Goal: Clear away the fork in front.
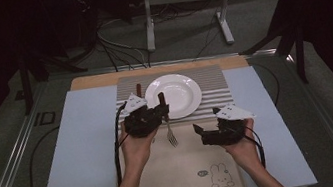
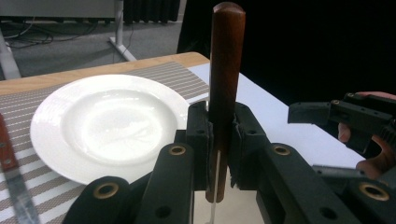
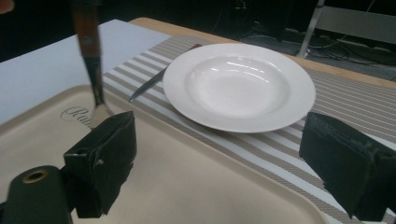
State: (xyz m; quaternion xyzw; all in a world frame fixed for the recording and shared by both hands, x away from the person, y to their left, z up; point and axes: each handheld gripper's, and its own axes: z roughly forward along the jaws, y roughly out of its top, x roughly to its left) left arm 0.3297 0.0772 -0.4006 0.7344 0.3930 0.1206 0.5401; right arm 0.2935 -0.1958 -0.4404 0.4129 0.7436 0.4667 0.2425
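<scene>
Left hand-held gripper [image 2: 219, 154] clamps fork [image 2: 225, 70], hiding its lower handle.

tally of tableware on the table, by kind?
plate: 1
fork: 1, held by the left gripper
knife: 1
tray: 1
striped placemat: 1
Total: 5

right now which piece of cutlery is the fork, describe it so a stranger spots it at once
Start at the white plate on the striped mat. The fork is at its near edge, clamped by the left gripper. Unlike the knife lying flat left of the plate, its tines hang over the beige tray.
</scene>
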